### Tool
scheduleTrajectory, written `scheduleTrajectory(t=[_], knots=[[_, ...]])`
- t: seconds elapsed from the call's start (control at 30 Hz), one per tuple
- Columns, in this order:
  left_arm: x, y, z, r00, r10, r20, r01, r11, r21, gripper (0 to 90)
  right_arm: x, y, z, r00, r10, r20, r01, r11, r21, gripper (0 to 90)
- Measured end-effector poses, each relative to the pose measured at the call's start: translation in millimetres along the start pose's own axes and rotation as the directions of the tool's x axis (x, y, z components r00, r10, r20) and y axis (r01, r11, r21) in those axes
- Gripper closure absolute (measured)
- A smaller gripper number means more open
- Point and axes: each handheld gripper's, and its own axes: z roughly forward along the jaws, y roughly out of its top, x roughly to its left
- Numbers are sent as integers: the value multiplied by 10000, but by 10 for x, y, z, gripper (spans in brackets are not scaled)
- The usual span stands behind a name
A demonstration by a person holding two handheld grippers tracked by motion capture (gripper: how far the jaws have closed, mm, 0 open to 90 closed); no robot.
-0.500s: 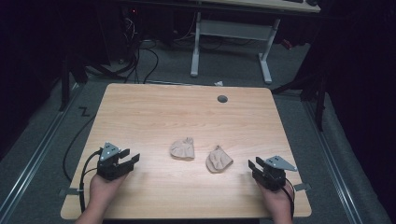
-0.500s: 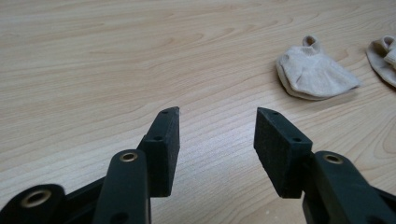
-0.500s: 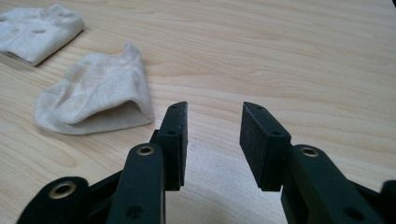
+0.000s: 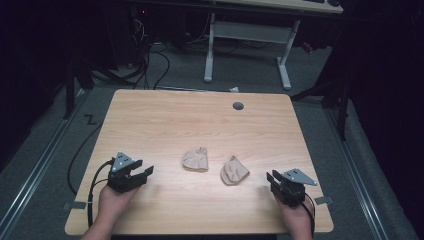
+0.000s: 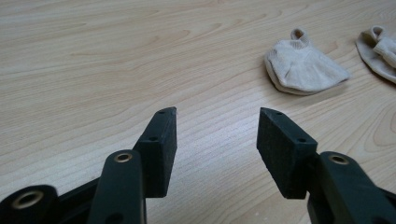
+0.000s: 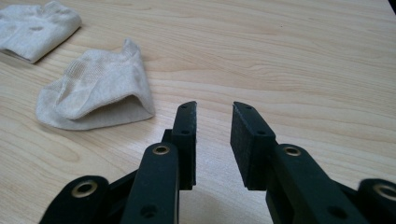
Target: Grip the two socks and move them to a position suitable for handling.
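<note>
Two small beige socks lie on the wooden table [image 4: 200,125]. The left sock [image 4: 195,160] is folded flat, and the right sock [image 4: 234,171] is crumpled with its opening showing. My left gripper [image 4: 147,172] rests near the front left edge, open and holding nothing, and points toward the left sock [image 5: 301,65]. Between its jaws [image 5: 217,121] is bare wood. My right gripper [image 4: 271,178] sits at the front right, open with a narrower gap [image 6: 214,112]. The right sock [image 6: 93,93] lies just left of and beyond its jaws, apart from them.
A round grey grommet [image 4: 238,106] is set into the table near its far edge. Beyond the table stand a white desk frame [image 4: 247,35] and loose cables [image 4: 155,55] on the grey floor. Each gripper trails a black cable over the front edge.
</note>
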Motion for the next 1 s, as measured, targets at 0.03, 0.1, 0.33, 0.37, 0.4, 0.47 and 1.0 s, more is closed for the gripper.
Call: scheduleTrajectory(t=[0.03, 0.1, 0.33, 0.37, 0.4, 0.47, 1.0], knots=[[0, 0, 0, 10000, 0, 0, 0, 10000, 0, 476, 0, 0, 0, 10000, 0, 0, 0, 10000, 0, 716], [0, -3, 19, 10000, 64, 42, -64, 10000, 64, 464, 5, 0, 9, 10000, -32, -72, 32, 10000, 38, 715], [-19, -10, 57, 9994, 316, 144, -320, 9991, 278, 447, 87, 59, 9, 9988, -176, -450, 176, 9998, -5, 761], [-30, -15, 59, 9991, 387, 148, -391, 9988, 307, 445, 113, 86, 17, 9982, -318, -512, 316, 9995, -44, 784], [-39, -18, 57, 9986, 497, 175, -503, 9980, 371, 441, 186, 159, 35, 9969, -479, -628, 476, 9989, -51, 868], [-62, -26, 49, 9973, 696, 240, -705, 9968, 377, 438, 245, 226, 75, 9954, -724, -623, 733, 9972, 128, 899], [-50, -22, 18, 9957, 893, 263, -902, 9952, 379, 432, 485, 564, 521, 9841, -1132, -1368, 1220, 9909, 575, 893]])
